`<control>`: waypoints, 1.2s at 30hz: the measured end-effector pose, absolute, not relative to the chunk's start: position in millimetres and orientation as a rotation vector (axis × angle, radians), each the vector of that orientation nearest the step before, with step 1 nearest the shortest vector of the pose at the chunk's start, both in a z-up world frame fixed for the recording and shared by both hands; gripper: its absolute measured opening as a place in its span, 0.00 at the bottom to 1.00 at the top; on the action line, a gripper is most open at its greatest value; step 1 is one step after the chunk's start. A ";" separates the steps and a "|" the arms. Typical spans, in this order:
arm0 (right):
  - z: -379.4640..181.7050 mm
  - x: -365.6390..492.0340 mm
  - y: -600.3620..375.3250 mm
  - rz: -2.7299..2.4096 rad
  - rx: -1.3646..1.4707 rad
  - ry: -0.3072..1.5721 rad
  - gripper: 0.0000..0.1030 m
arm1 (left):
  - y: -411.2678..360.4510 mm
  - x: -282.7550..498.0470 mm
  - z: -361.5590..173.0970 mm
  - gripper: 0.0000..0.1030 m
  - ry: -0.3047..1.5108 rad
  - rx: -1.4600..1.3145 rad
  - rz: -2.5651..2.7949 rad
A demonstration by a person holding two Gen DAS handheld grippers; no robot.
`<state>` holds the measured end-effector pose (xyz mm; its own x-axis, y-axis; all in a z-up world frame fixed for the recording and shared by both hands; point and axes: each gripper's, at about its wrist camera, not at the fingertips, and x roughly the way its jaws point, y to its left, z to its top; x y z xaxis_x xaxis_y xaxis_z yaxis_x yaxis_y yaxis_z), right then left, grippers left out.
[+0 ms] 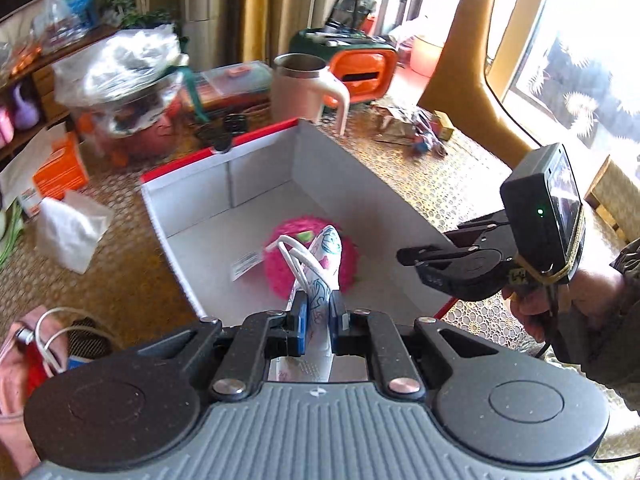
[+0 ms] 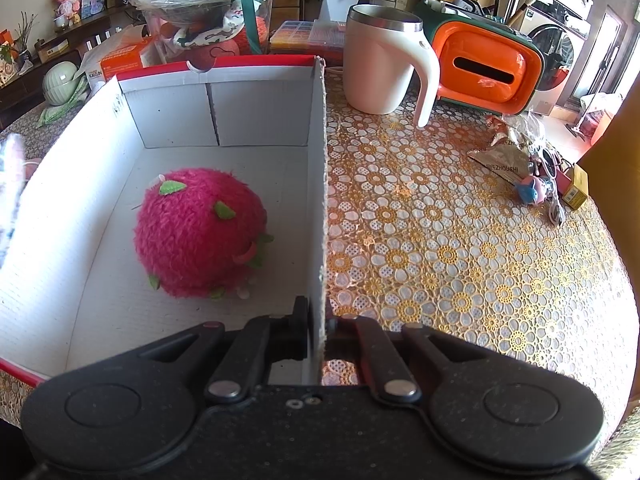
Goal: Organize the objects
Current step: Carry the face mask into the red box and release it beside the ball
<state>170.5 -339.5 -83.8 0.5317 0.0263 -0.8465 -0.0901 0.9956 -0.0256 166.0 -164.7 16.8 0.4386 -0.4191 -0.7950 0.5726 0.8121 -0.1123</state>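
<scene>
An open white cardboard box (image 1: pixel 256 172) with a red rim sits on the patterned table; a fuzzy pink plush ball (image 1: pixel 280 260) lies on its floor. My left gripper (image 1: pixel 318 314) is shut on a white pouch with blue and pink drawings (image 1: pixel 326 256), which carries a looped white cord, and holds it above the near end of the box. My right gripper (image 2: pixel 318 330) is shut on the box's right wall (image 2: pixel 318 184), pinching the cardboard edge. The pink plush ball (image 2: pixel 196 232) lies left of that wall. In the left wrist view the right gripper (image 1: pixel 412 258) shows side on.
A white mug with a steel rim (image 2: pixel 380 68), an orange and green case (image 2: pixel 488 68), a clear bag-covered bowl (image 2: pixel 200 4) and an orange carton (image 2: pixel 120 62) stand behind the box. Foil wrappers and small items (image 2: pixel 528 172) lie at the right. A tissue pack (image 1: pixel 68 228) lies left of the box.
</scene>
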 end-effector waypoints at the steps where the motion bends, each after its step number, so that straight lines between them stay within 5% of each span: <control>1: -83.8 170.5 -339.5 0.069 -0.069 1.008 0.04 | -171.4 167.1 14.1 0.09 0.923 0.200 -0.621; 30: -86.9 171.7 -339.1 0.075 -0.061 1.019 0.03 | -212.9 207.0 -77.6 0.12 1.185 0.352 -0.452; 36: -87.2 171.6 -339.3 0.073 -0.060 1.019 0.03 | -216.7 203.1 -74.1 0.56 1.155 0.363 -0.466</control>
